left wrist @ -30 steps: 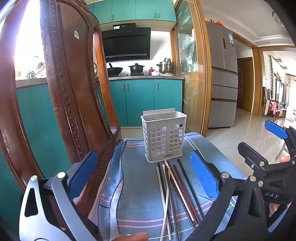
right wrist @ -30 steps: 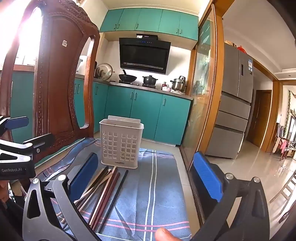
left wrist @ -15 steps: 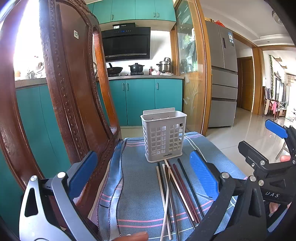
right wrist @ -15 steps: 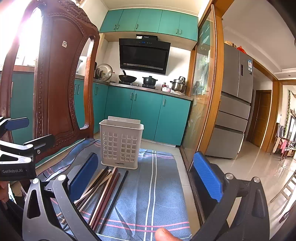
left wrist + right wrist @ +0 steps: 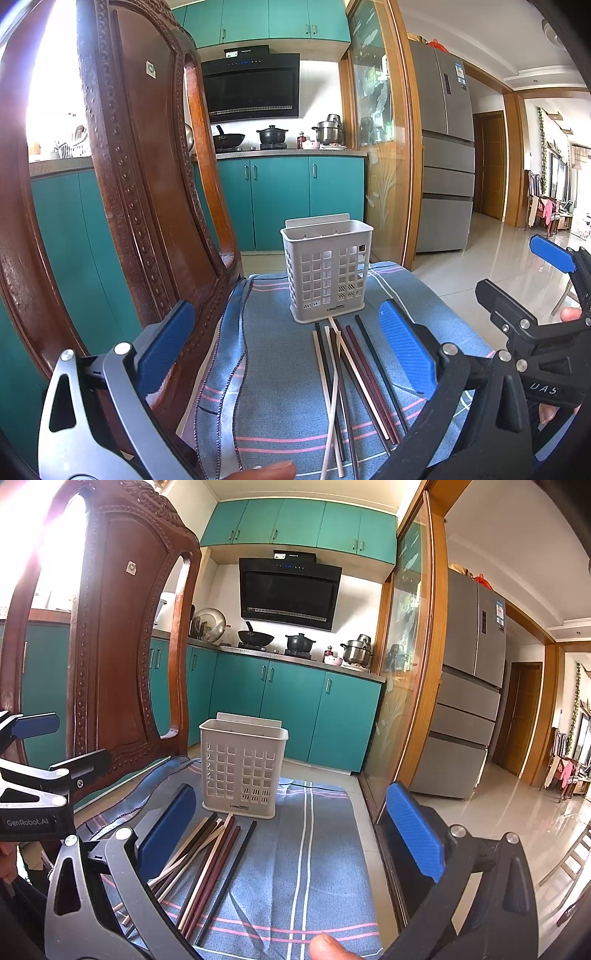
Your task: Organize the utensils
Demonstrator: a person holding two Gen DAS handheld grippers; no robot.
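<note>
Gaping wide and empty, left gripper [image 5: 288, 354] and right gripper [image 5: 291, 830] hover over the striped cloth [image 5: 280, 413]. Chopsticks [image 5: 343, 376] lie just ahead, near ends cut off. Beyond, touching their tips, stands the perforated holder [image 5: 327, 271], contents obscured.

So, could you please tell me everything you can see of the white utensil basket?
The utensil basket is a pale, plastic-looking rectangular holder with a rounded rim, square-holed walls, a taller flat back panel and a small dark label low on the front. It stands upright on the blue striped cloth, in front of the wooden chair back. It looks empty. The chopsticks lie on the cloth with their far ends at its base. Neither gripper touches it.
</note>
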